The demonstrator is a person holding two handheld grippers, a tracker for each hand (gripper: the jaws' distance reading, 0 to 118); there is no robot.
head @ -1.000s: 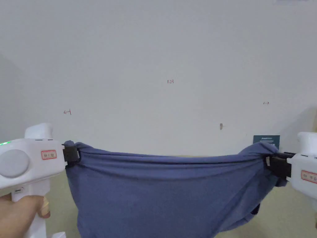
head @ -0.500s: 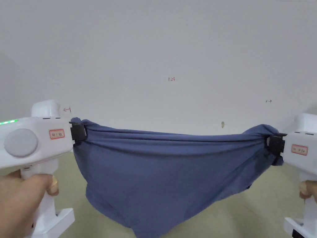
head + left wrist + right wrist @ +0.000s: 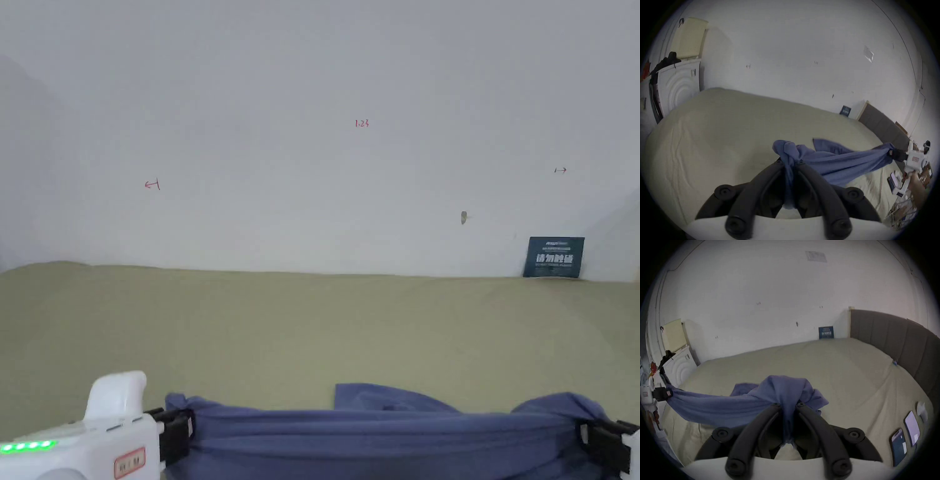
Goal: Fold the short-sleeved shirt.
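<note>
Shirt [image 3: 381, 431] stretched between left gripper [image 3: 790, 161] and right gripper [image 3: 788, 404], jaws clamping bunched cloth, apparently above the bed [image 3: 300, 325].

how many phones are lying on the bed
2, both seen in the right gripper view at the bed's near right edge: a darker-screened phone and, just beyond it, a lit-screen phone. The shirt could hide others.
</note>
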